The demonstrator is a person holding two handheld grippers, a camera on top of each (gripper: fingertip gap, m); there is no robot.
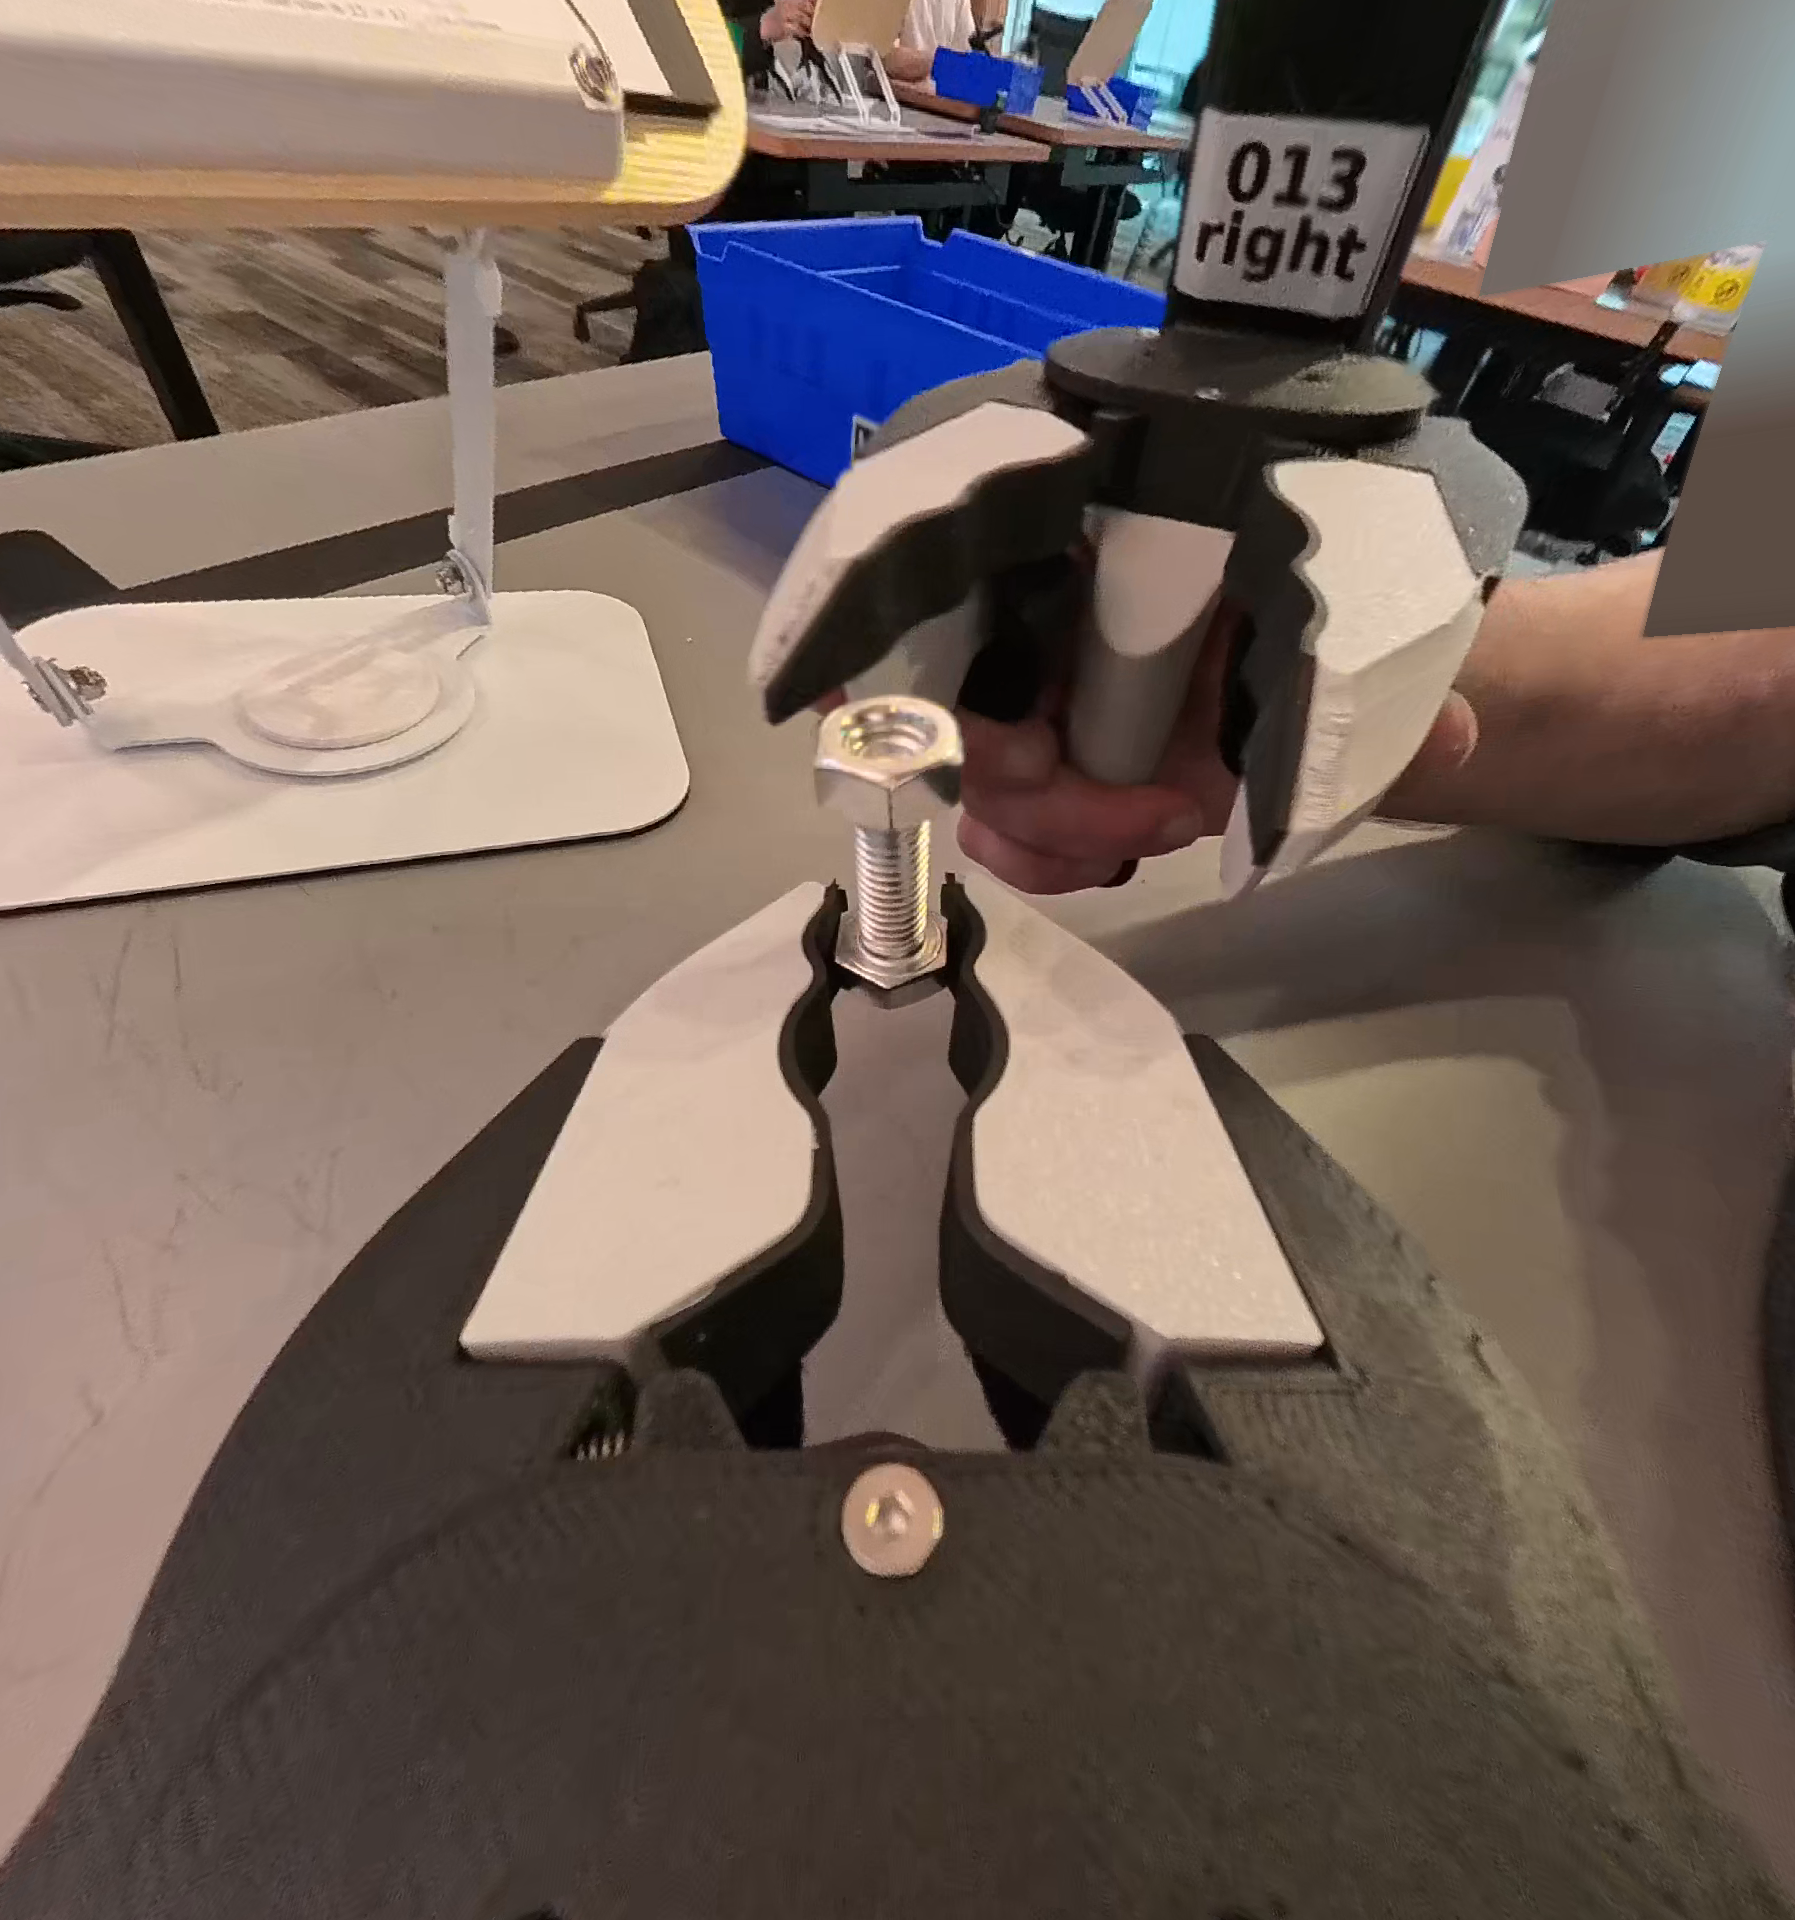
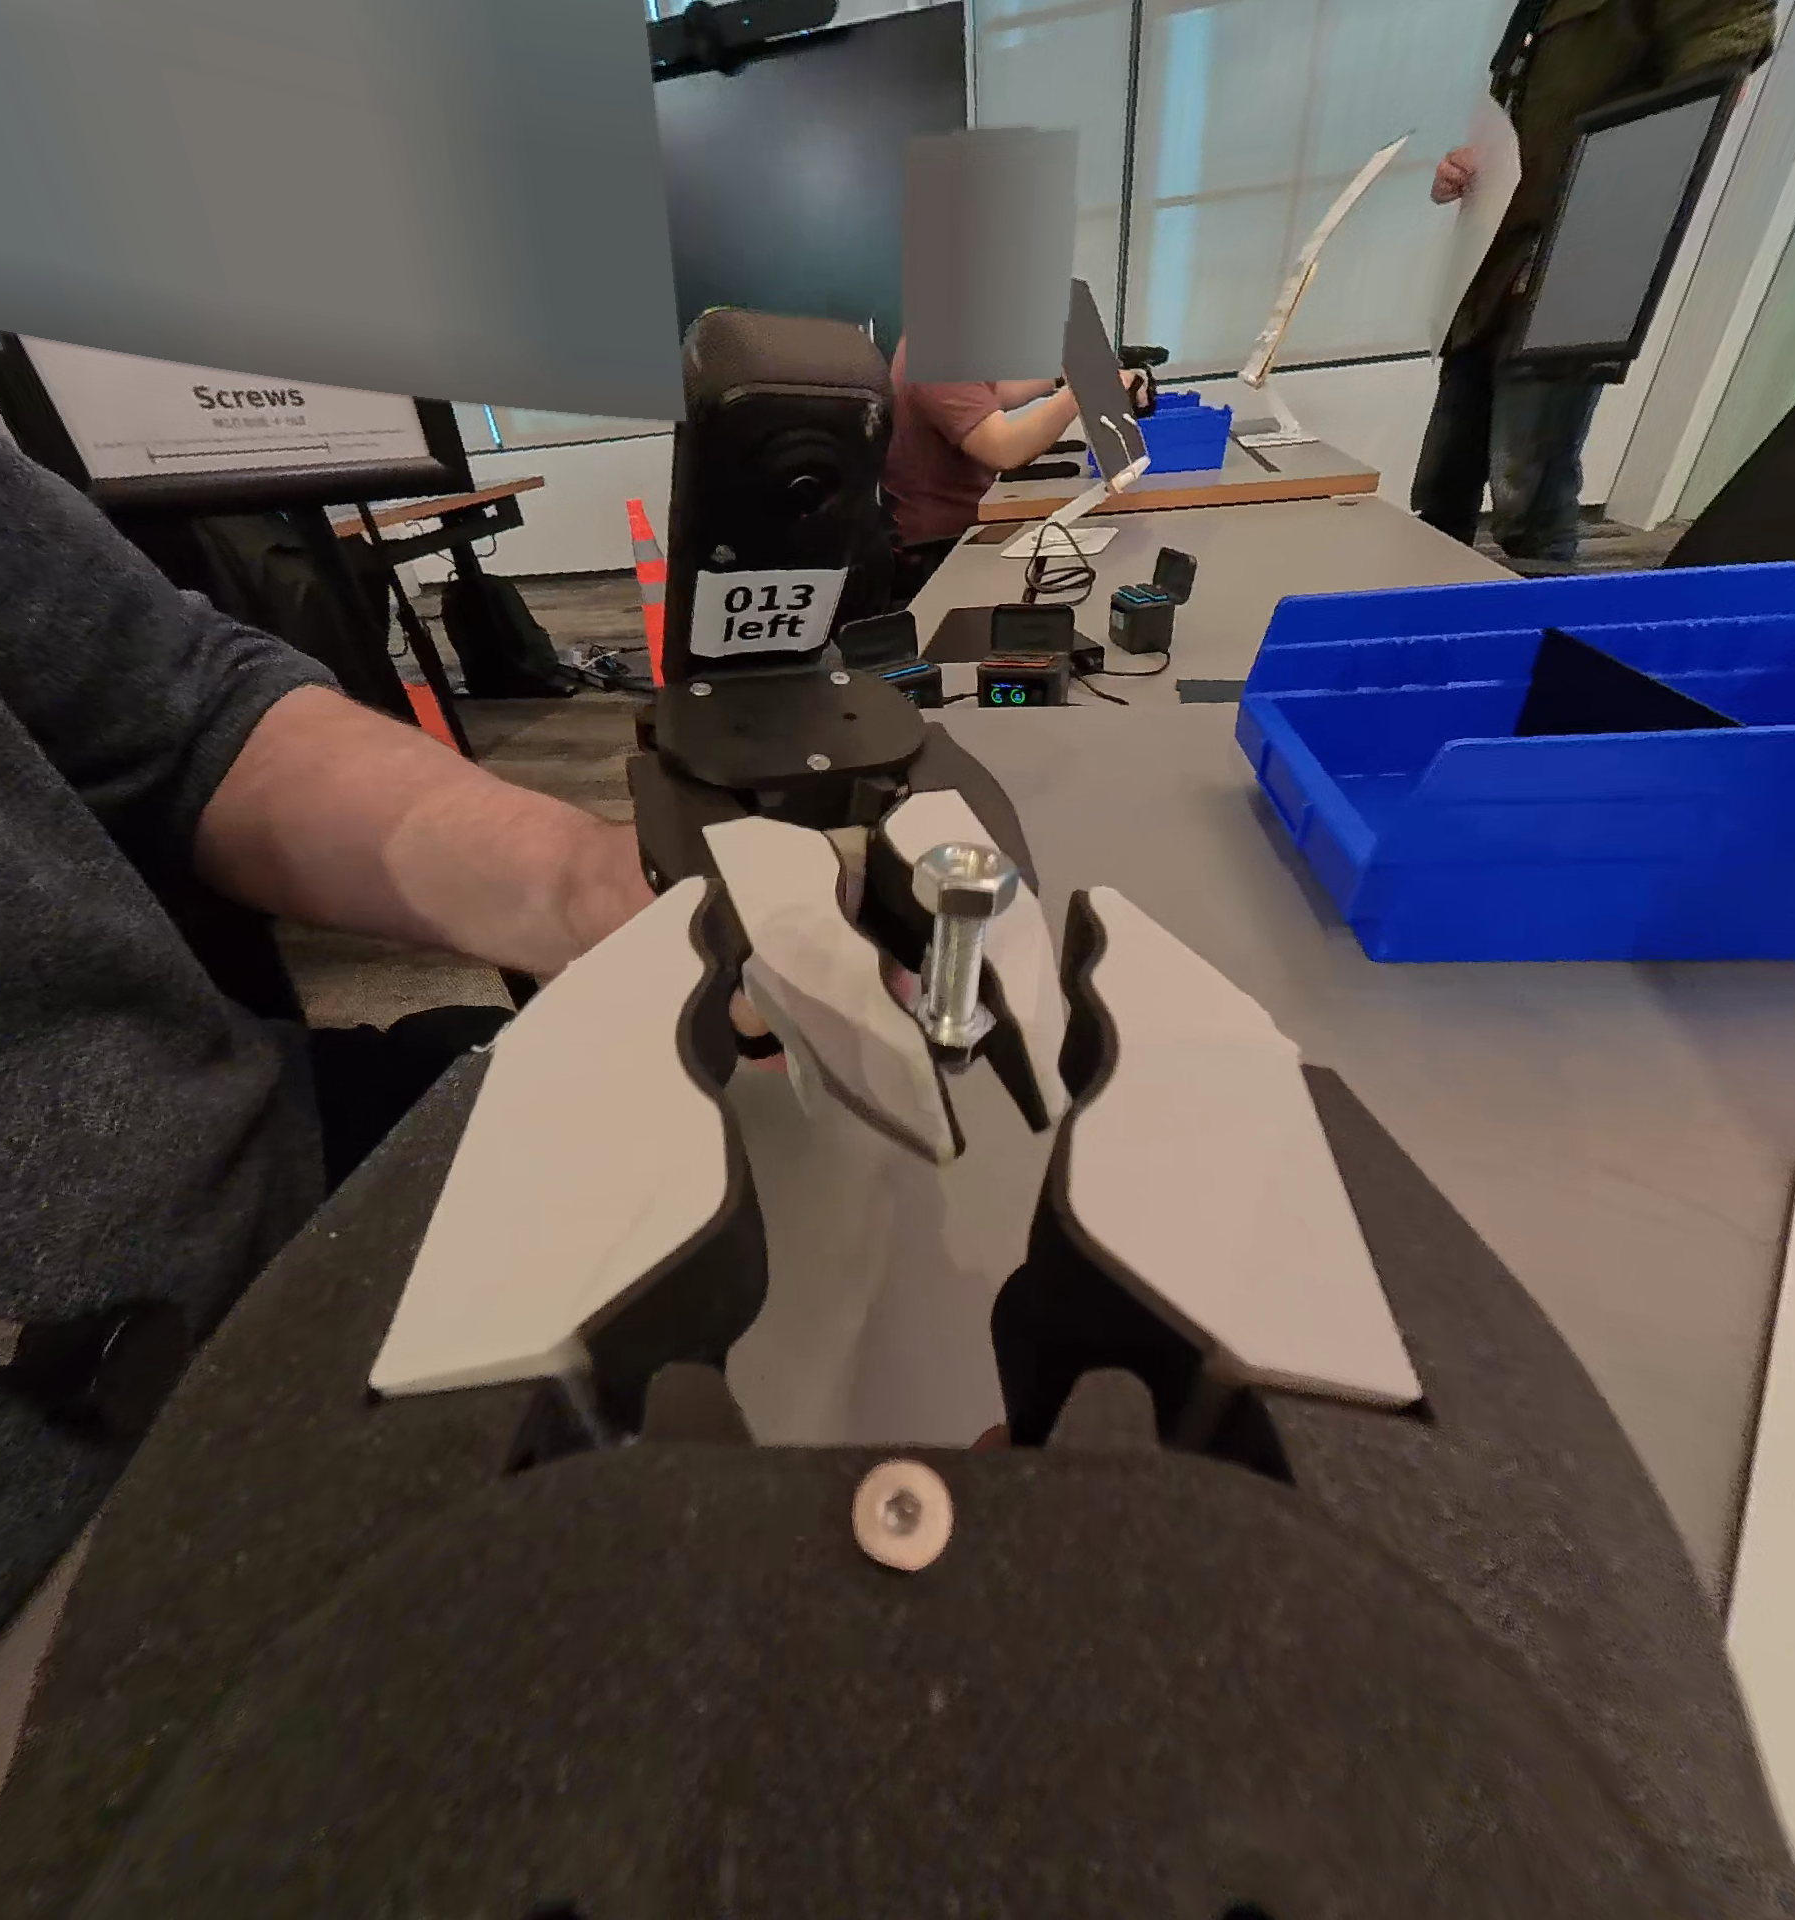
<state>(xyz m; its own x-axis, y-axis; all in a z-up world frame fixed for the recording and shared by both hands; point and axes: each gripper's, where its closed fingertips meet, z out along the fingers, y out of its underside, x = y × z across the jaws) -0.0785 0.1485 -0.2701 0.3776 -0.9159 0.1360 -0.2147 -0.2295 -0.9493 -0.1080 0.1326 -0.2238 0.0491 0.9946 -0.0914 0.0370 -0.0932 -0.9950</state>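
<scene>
Your left hand-held gripper [image 1: 888, 940] is clamped on the hex head of a silver bolt [image 1: 888, 873], both pads pressing the head at the fingertips, and the bolt stands upright, threads up, above the grey counter [image 1: 249, 1091]. A silver nut [image 1: 888, 753] sits at the very top of the thread, only just on by the look of it.

Your right hand-held gripper [image 1: 1007, 790] hangs just beyond and above the nut with its fingers spread wide and nothing between them. One fingertip [image 1: 799, 696] is just beside the nut's upper left edge; whether it touches, you cannot tell. In the right wrist view the bolt [image 2: 960, 956] shows between your right fingers, well clear of both pads.

Around it: a white stand base [image 1: 332, 748] on the counter to the left, its board overhead, and a blue bin [image 1: 872, 343] at the far side.

Step, judged: nut sits at the thread's top end, right side not gripping it.
</scene>
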